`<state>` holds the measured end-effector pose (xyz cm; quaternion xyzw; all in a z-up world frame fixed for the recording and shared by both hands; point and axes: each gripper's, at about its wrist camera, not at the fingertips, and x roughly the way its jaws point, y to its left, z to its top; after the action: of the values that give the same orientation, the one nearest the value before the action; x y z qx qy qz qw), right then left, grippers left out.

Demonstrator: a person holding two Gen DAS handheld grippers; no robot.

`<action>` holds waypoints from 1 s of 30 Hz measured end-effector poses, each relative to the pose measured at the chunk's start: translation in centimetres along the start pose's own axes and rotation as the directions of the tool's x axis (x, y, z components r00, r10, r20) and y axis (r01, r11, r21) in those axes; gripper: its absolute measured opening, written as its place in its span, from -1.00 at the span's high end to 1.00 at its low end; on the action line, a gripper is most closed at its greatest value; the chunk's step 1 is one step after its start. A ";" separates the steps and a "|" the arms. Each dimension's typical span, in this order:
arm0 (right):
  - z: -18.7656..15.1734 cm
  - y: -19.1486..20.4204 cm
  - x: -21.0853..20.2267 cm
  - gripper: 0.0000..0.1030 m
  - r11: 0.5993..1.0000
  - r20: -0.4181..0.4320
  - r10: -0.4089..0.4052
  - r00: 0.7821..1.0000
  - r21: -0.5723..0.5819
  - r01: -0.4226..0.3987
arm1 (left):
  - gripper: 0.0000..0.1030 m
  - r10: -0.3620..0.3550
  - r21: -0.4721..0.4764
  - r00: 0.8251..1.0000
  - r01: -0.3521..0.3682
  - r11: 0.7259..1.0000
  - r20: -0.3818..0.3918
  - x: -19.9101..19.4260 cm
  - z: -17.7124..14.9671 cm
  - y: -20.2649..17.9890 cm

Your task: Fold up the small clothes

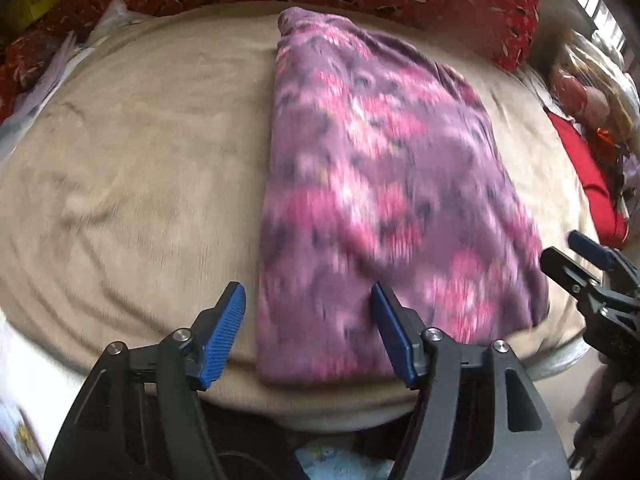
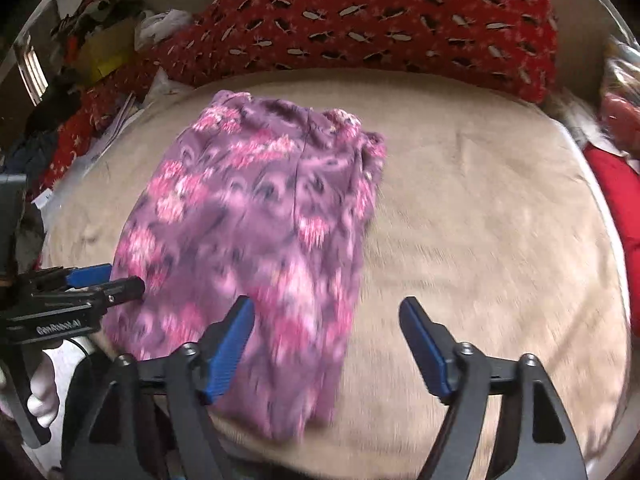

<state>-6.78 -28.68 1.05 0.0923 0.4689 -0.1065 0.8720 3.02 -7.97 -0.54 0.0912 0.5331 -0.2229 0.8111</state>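
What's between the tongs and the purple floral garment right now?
Nothing visible. Both left tongs and right tongs are open at the near edge of the purple garment, which lies on the beige blanket.

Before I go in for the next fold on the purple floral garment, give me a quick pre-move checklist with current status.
1. Left hand-held gripper open, holding nothing: ok.
2. Right hand-held gripper open, holding nothing: ok.
3. Purple floral garment lies flat on the beige blanket: ok.
4. Near hem within reach of both grippers: ok, it lies just ahead of the fingertips.
5. Far gathered edge smooth: not ok, it looks bunched.
6. Layers underneath aligned: cannot tell, hidden and the pictures are blurred.
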 end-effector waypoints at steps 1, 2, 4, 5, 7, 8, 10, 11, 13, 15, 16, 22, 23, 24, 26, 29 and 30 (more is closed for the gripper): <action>-0.5 0.2 -0.4 -0.71 1.000 -0.005 -0.021 1.000 0.005 0.021 | -0.25 0.009 0.002 1.000 -0.009 1.000 0.007 -0.3 -0.8 -0.1; -1.4 0.5 -1.1 -0.73 0.999 -0.005 -0.043 0.999 0.010 0.043 | -0.25 0.022 0.004 0.999 -0.022 1.000 0.024 -0.8 -1.8 -0.1; -2.2 1.0 -1.8 -0.74 0.999 0.010 -0.051 0.999 0.017 0.051 | -0.25 0.040 0.004 0.998 -0.041 0.999 0.049 -1.4 -2.9 -0.1; -2.8 1.4 -2.3 -0.74 0.998 0.023 -0.052 0.998 0.020 0.052 | -0.25 0.048 0.006 0.997 -0.048 0.999 0.058 -1.7 -3.6 -0.3; -4.3 2.0 -3.5 -0.76 0.998 0.055 -0.064 0.996 0.022 0.063 | -0.25 0.056 0.015 0.996 -0.057 0.998 0.065 -2.1 -4.6 -0.3; -4.8 2.4 -4.0 -0.76 0.998 0.070 -0.069 0.995 0.021 0.067 | -0.25 0.062 0.019 0.996 -0.063 0.998 0.068 -2.2 -5.0 -0.5; -5.7 3.1 -5.2 -0.76 0.997 0.109 -0.082 0.991 0.018 0.081 | -0.25 0.069 0.029 0.995 -0.071 0.997 0.068 -2.4 -5.7 -0.7; -6.1 3.4 -5.7 -0.76 0.996 0.132 -0.090 0.987 0.018 0.088 | -0.25 0.066 0.031 0.995 -0.069 0.997 0.069 -2.6 -6.1 -0.6; -6.6 3.9 -6.5 -0.77 0.995 0.162 -0.097 0.982 0.023 0.095 | -0.25 0.060 0.033 0.996 -0.063 0.997 0.071 -3.0 -6.9 -0.4; -7.1 4.2 -7.1 -0.77 0.995 0.187 -0.100 0.977 0.034 0.095 | -0.25 0.057 0.034 0.995 -0.060 0.998 0.077 -3.5 -7.8 -0.4; -7.4 4.4 -7.5 -0.77 0.995 0.199 -0.102 0.975 0.039 0.096 | -0.25 0.057 0.033 0.994 -0.060 0.998 0.090 -4.0 -8.3 -0.2; -8.0 4.7 -8.4 -0.80 0.994 0.211 -0.106 0.972 0.055 0.097 | -0.25 0.064 0.049 0.982 -0.074 0.996 0.177 -6.1 -9.0 -0.8; -8.0 4.8 -8.6 -0.80 0.994 0.210 -0.106 0.972 0.055 0.097 | -0.25 0.067 0.057 0.978 -0.079 0.995 0.196 -6.5 -9.0 -1.0; -8.0 4.9 -8.6 -0.80 0.994 0.211 -0.107 0.972 0.057 0.097 | -0.25 0.067 0.064 0.975 -0.082 0.995 0.213 -6.9 -9.0 -1.2; -8.1 5.0 -8.7 -0.81 0.993 0.217 -0.110 0.970 0.059 0.099 | -0.25 0.066 0.071 0.971 -0.085 0.994 0.229 -7.3 -9.2 -1.6; -8.3 5.2 -9.2 -0.83 0.993 0.226 -0.114 0.968 0.059 0.103 | -0.25 0.051 0.085 0.972 -0.072 0.994 0.229 -7.6 -9.1 -1.9; -8.3 5.2 -9.3 -0.83 0.993 0.226 -0.113 0.968 0.060 0.102 | -0.25 0.047 0.086 0.973 -0.068 0.994 0.227 -7.5 -9.0 -1.9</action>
<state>-17.01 -20.62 4.63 0.0749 0.3669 -0.1748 0.9106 -7.78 -4.24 2.74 0.1186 0.4242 -0.2328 0.8671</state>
